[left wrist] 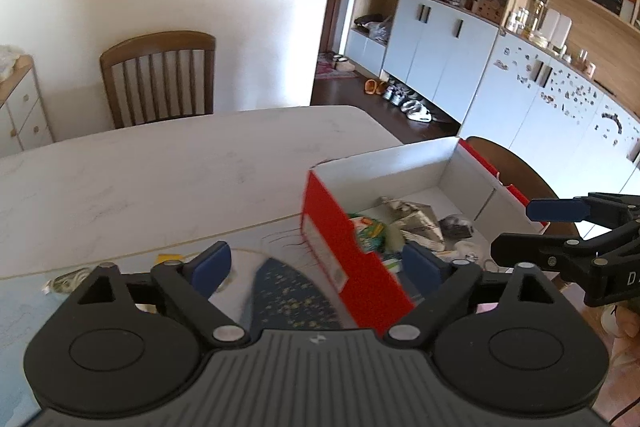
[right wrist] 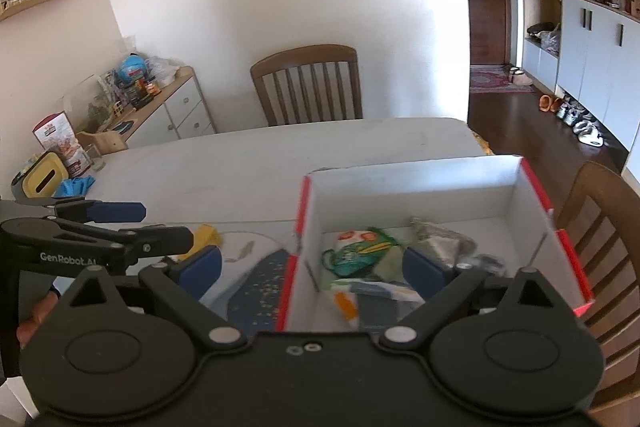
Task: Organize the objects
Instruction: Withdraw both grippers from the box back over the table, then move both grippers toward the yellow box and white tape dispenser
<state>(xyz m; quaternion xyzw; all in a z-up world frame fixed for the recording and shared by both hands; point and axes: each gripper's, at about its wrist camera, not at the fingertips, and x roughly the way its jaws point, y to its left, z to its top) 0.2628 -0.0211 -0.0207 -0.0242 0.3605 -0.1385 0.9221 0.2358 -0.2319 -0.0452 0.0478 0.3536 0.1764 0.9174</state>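
A red shoe box [left wrist: 340, 247] with a white inside [right wrist: 420, 187] stands on the pale table [left wrist: 160, 167]. In it lie a green and white packet [right wrist: 356, 255], crumpled silvery paper [right wrist: 440, 239] and other small items. A dark blue speckled piece [left wrist: 288, 291] lies on the table just left of the box. My left gripper [left wrist: 318, 263] is open above the box's near left corner, with nothing pressed between its pads. My right gripper [right wrist: 312, 269] is open over the box's near wall, also empty. Each gripper shows in the other's view, the right one [left wrist: 536, 229] and the left one [right wrist: 144, 225].
A yellow scrap [right wrist: 206, 235] and a thin cord [left wrist: 64, 281] lie left of the box. Wooden chairs stand at the far side [right wrist: 308, 87] and at the right [right wrist: 600, 227]. A yellow tissue holder [right wrist: 40, 179] and blue cloth [right wrist: 74, 185] sit at the table's left end.
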